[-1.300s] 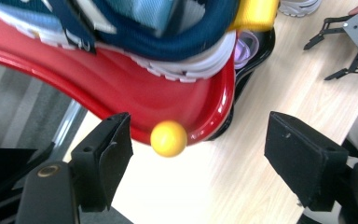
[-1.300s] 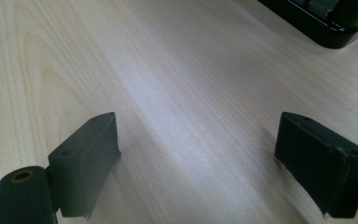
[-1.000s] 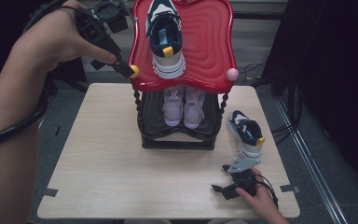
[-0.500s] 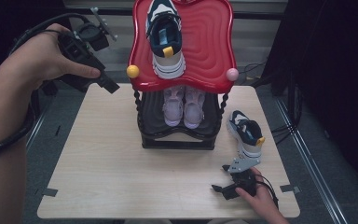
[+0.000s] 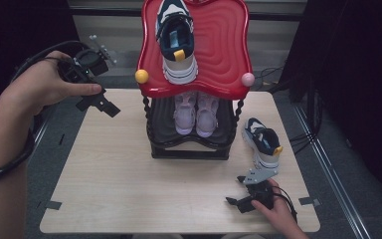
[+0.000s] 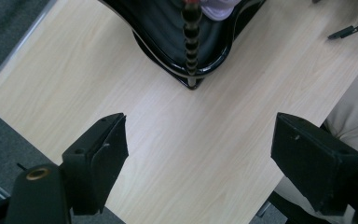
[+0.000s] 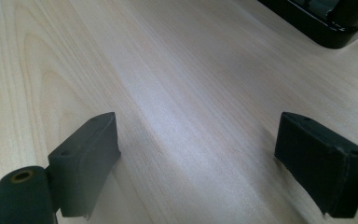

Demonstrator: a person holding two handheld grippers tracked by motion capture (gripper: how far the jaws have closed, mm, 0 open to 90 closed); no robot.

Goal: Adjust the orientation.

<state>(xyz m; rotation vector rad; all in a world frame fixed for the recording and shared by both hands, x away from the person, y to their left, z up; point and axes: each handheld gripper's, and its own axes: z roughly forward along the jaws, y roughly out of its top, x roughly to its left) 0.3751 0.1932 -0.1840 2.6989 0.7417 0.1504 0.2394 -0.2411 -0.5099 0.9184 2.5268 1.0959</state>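
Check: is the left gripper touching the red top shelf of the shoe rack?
Apart. High view: left gripper hangs over the table's left edge, bare tabletop between it and the red shelf.

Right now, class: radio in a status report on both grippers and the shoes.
Left gripper open, empty. Right gripper open on the table. Navy shoe stands beside the rack. Nothing blocking.

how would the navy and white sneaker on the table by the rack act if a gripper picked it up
The sneaker looks light with a stiff sole; its soft, open collar would probably squash under the pads. Standing flat on its sole, it likely slides rather than tips.
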